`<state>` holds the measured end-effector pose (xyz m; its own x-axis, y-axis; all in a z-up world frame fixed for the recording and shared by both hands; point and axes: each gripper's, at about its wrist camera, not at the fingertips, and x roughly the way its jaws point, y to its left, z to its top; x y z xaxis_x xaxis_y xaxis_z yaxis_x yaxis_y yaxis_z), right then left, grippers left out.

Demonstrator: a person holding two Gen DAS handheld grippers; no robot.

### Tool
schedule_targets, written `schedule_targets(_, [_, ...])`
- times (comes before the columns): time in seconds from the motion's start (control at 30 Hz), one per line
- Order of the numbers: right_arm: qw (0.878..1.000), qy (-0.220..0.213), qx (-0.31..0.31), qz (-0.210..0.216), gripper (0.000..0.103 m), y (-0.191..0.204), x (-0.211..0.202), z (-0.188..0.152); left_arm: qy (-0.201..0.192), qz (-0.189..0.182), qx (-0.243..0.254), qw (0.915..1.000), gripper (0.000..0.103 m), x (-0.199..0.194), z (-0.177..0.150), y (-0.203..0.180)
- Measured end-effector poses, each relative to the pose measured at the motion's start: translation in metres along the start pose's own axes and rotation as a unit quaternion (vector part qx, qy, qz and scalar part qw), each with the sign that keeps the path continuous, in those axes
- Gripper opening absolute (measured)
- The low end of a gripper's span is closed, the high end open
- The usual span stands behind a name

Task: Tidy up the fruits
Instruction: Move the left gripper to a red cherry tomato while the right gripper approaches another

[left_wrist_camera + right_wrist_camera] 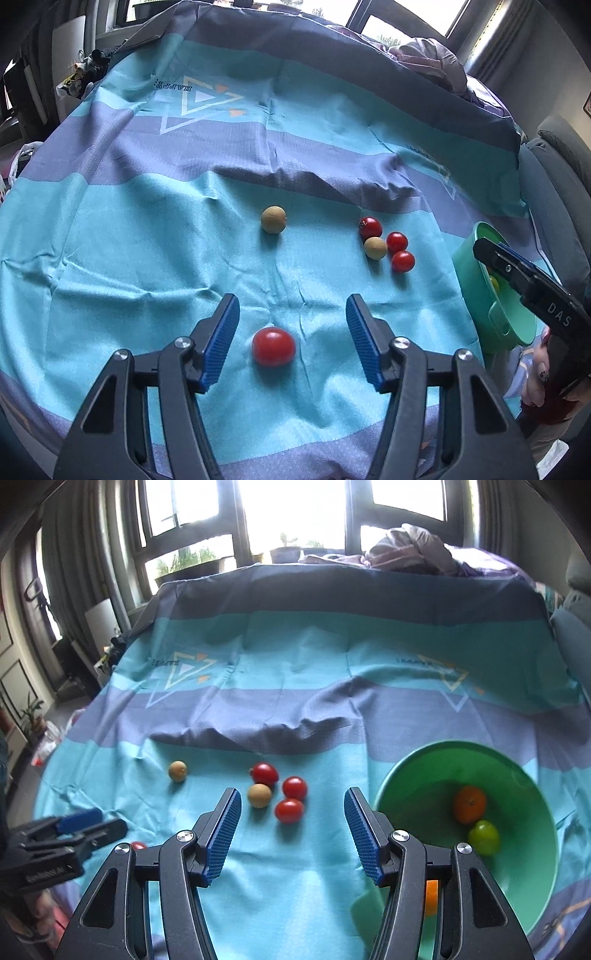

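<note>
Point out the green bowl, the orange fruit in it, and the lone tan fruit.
green bowl (443,747), right wrist view, far rim.
orange fruit (470,804), right wrist view, centre of its skin.
lone tan fruit (273,219), left wrist view, centre of its surface.

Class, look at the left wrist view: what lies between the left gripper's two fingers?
A red tomato lies on the cloth between the open left gripper's fingers, untouched.

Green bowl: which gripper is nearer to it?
Right. The right gripper hangs open beside the green bowl, its right finger over the rim. The left gripper is across the cloth, straddling a lone red tomato.
</note>
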<state>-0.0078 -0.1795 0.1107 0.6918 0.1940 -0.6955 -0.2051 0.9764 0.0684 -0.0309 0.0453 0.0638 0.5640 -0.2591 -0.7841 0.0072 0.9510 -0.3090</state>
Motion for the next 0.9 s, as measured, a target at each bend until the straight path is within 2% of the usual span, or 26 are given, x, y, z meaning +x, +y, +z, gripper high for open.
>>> schedule_targets(0.17, [0.997, 0.05, 0.044, 0.034, 0.059, 0.001, 0.012, 0.01, 0.024, -0.008, 0.005, 0.9997, 0.047, 0.01, -0.003, 0.0])
schedule_targets(0.23, [0.995, 0.072, 0.055, 0.04, 0.053, 0.004, 0.025, 0.012, 0.029, -0.009, 0.001, 0.9995, 0.04, 0.014, -0.004, 0.0])
schedule_targets(0.33, [0.992, 0.112, 0.051, 0.029, 0.042, 0.014, 0.052, 0.01, 0.047, -0.006, 0.0, 0.9989, 0.036, 0.023, -0.006, 0.0])
schedule_targets(0.47, [0.987, 0.152, 0.045, 0.001, 0.041, 0.021, 0.084, 0.005, 0.054, -0.001, 0.001, 0.9986, 0.036, 0.028, -0.008, 0.001])
schedule_targets(0.57, [0.987, 0.152, 0.035, -0.035, 0.04, 0.022, 0.098, 0.006, 0.051, 0.012, 0.007, 0.9986, 0.036, 0.03, -0.008, 0.0])
schedule_targets(0.73, [0.987, 0.149, 0.036, -0.057, 0.038, 0.014, 0.108, 0.003, 0.049, 0.017, 0.019, 0.9985, 0.036, 0.029, -0.01, -0.002])
schedule_targets(0.9, [0.986, 0.156, 0.042, -0.041, 0.036, 0.012, 0.114, 0.002, 0.049, 0.003, 0.011, 0.9988, 0.032, 0.028, -0.009, 0.001])
